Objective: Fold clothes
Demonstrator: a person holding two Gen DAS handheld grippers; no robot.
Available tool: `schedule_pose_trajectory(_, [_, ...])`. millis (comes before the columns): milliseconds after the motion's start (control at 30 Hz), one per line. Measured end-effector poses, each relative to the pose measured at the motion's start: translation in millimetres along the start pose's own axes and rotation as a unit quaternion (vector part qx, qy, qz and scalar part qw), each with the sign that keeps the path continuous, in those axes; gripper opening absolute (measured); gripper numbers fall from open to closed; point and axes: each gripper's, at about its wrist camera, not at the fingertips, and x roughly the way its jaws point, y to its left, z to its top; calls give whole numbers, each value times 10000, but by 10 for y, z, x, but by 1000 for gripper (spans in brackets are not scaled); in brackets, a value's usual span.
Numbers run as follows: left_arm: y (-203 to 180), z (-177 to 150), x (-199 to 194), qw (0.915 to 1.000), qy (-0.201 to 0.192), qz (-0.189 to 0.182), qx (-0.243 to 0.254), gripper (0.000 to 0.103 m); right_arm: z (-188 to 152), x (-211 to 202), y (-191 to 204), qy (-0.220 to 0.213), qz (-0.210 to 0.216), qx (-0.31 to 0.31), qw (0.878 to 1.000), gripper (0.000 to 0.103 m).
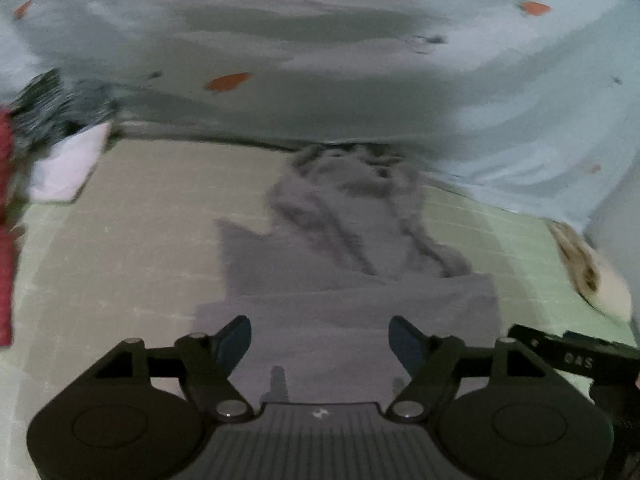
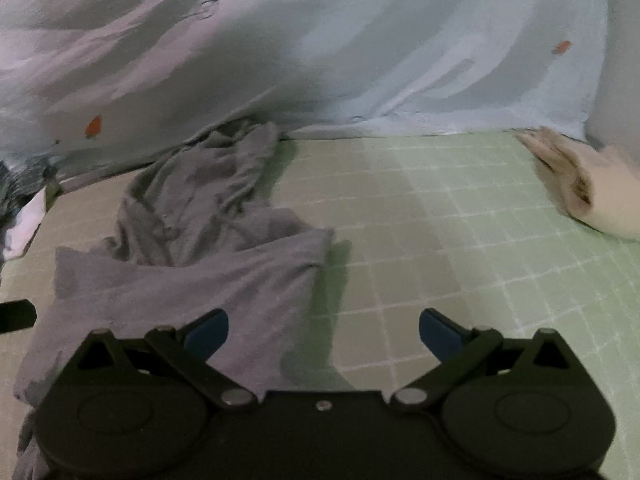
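Through my left wrist camera I look down at a grey garment (image 1: 352, 280) lying on a pale green grid-lined mat (image 1: 120, 240). My left gripper (image 1: 320, 344) hangs over the garment's near, flatter part with its blue-tipped fingers (image 1: 236, 340) spread wide and nothing between them; the cloth lies below, and I cannot tell whether the tips touch it. The garment's far end is bunched and wrinkled, reaching toward a light blue sheet with orange spots (image 1: 500, 100) that rises behind the mat. A white folded item (image 1: 68, 168) sits far left beside dark patterned cloth (image 1: 56, 108), and a beige cloth (image 1: 588, 272) lies at the right edge.

From my right wrist camera, the right gripper (image 2: 324, 332) also stands wide apart and empty. The grey garment (image 2: 192, 264) lies to its left, with the left finger (image 2: 208, 332) over the garment's near edge and the right finger (image 2: 440, 332) over bare mat (image 2: 460, 240). The beige cloth (image 2: 592, 192) is well apart at far right.
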Motion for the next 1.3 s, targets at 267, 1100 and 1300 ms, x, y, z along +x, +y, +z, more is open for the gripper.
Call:
schedule_pose_trajectory(267, [482,-79,97,9949,330,870,-396,77,-27,252,614,433,836,-442,9946,78])
schedule_pose_trajectory(1100, [18,-42,269,9962,309,747,310,79,118,55,229,13,440,-468,9979,5])
schedule_pose_trajectory(1300, [51,-125,531,9907,705,1113,327,80,16,337,62,429,277,-122,9986,6])
